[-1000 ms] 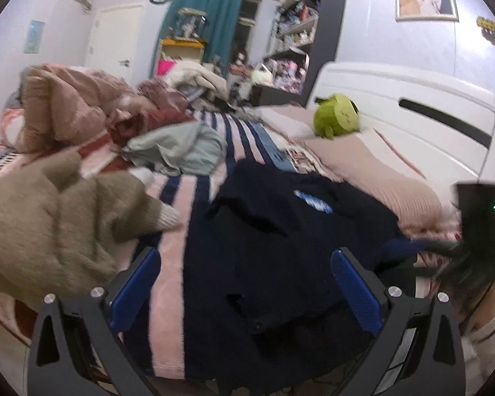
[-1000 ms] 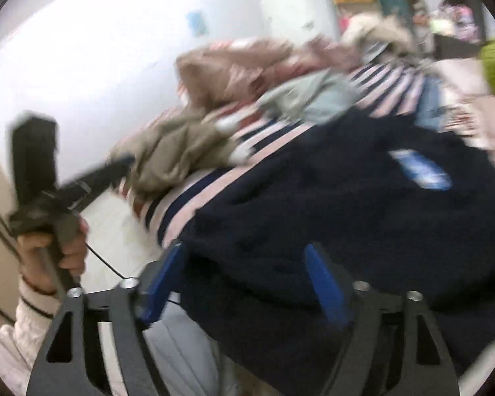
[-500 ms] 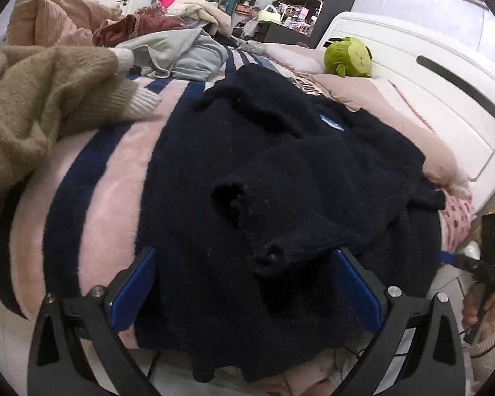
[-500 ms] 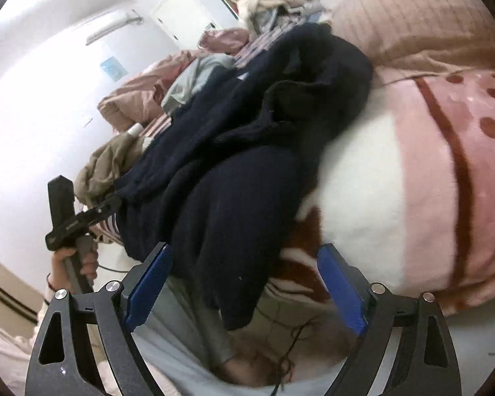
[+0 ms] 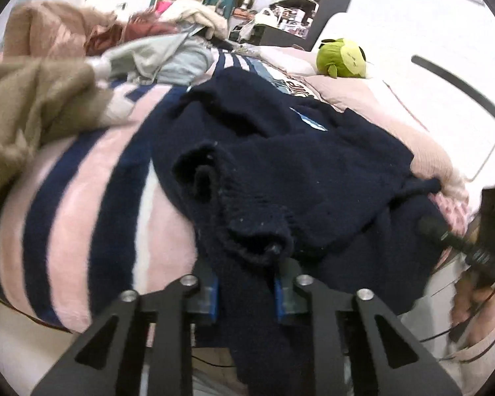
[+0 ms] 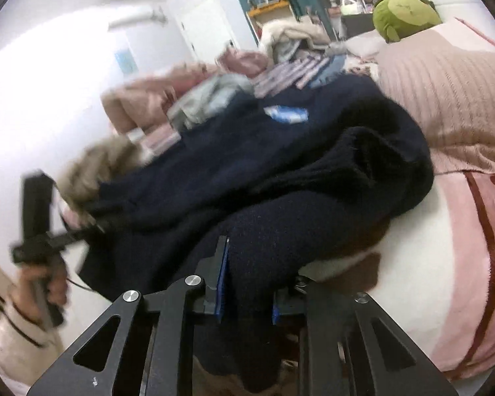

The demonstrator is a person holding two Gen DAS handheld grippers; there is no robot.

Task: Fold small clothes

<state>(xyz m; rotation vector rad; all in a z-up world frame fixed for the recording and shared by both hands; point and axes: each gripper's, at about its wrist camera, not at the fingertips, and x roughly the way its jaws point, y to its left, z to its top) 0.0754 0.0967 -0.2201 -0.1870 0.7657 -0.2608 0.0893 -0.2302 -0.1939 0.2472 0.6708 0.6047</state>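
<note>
On striped blanket [image 5: 82,231]: navy sweater [image 5: 297,171] rumpled, hem pinched by both hand-held grippers.

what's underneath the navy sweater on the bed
The navy sweater lies on a pink blanket with navy stripes; its right side reaches a pink pillow. Whatever lies directly beneath its middle is covered.

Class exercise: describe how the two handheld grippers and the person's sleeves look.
Both the left gripper and right gripper have black frames with triangular cut-outs, silver bolts and blue-padded fingers. The hand wears a cream knitted sleeve with a dark stripe.
</note>
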